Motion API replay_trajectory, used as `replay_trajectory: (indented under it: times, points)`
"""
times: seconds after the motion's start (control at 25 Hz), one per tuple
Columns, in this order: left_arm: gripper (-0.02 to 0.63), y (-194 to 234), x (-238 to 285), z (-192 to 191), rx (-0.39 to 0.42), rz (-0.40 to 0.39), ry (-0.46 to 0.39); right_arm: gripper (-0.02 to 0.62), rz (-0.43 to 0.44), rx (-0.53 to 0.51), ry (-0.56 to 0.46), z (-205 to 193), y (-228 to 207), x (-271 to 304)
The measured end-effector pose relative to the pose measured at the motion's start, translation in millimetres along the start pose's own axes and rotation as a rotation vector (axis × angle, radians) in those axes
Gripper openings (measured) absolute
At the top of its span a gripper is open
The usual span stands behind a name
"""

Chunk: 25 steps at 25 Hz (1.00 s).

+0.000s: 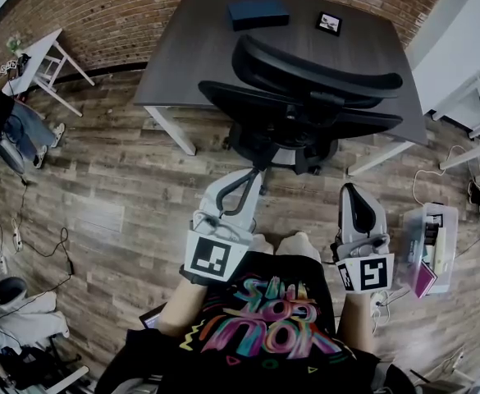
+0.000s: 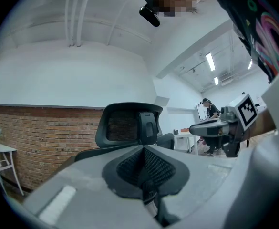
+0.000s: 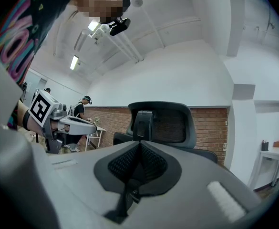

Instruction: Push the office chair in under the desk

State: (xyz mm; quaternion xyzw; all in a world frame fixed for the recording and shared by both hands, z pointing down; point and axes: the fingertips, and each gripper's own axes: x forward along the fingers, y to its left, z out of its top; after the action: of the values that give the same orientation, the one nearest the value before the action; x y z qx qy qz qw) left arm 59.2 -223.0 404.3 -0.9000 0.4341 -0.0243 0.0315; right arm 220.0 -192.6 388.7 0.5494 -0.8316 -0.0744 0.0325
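A black office chair (image 1: 305, 97) with a mesh back stands at the front edge of the dark grey desk (image 1: 190, 48), its back toward me. My left gripper (image 1: 251, 179) points at the chair's base, just short of it, shut and empty. My right gripper (image 1: 351, 192) hangs to the right of the chair, also shut and empty. In the left gripper view the shut gripper (image 2: 143, 149) aims at the chair's headrest (image 2: 129, 125), with the right gripper (image 2: 220, 125) beside it. From the right gripper (image 3: 140, 144) the chair back (image 3: 165, 123) shows ahead, with the left gripper (image 3: 67, 123) alongside.
A dark blue box (image 1: 258, 12) and a small framed item (image 1: 329, 23) lie on the desk. White tables stand at the left (image 1: 47, 64) and right (image 1: 477, 105). A clear plastic box (image 1: 428, 249) sits on the wood floor by my right foot. Cables trail at the left, and a person (image 1: 18, 130) stands there.
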Motion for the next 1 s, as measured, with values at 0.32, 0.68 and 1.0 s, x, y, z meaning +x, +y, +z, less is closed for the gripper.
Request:
replay_trajectory:
  times: [0.32,0.68,1.0]
  points:
    - [0.002,-1.0,-0.5,-0.1,0.008,0.005,-0.002,-0.002,-0.003,0.014,-0.006,-0.4,-1.2,-2.5]
    - [0.002,1.2,-1.1,1.6,0.012,0.01,-0.008,-0.003,0.011,0.013,-0.009,1.3,2.0,-1.3]
    - [0.002,1.4,0.3,-0.4,0.023,0.014,-0.01,-0.003,0.031,0.002,-0.006,0.3,2.2,0.5]
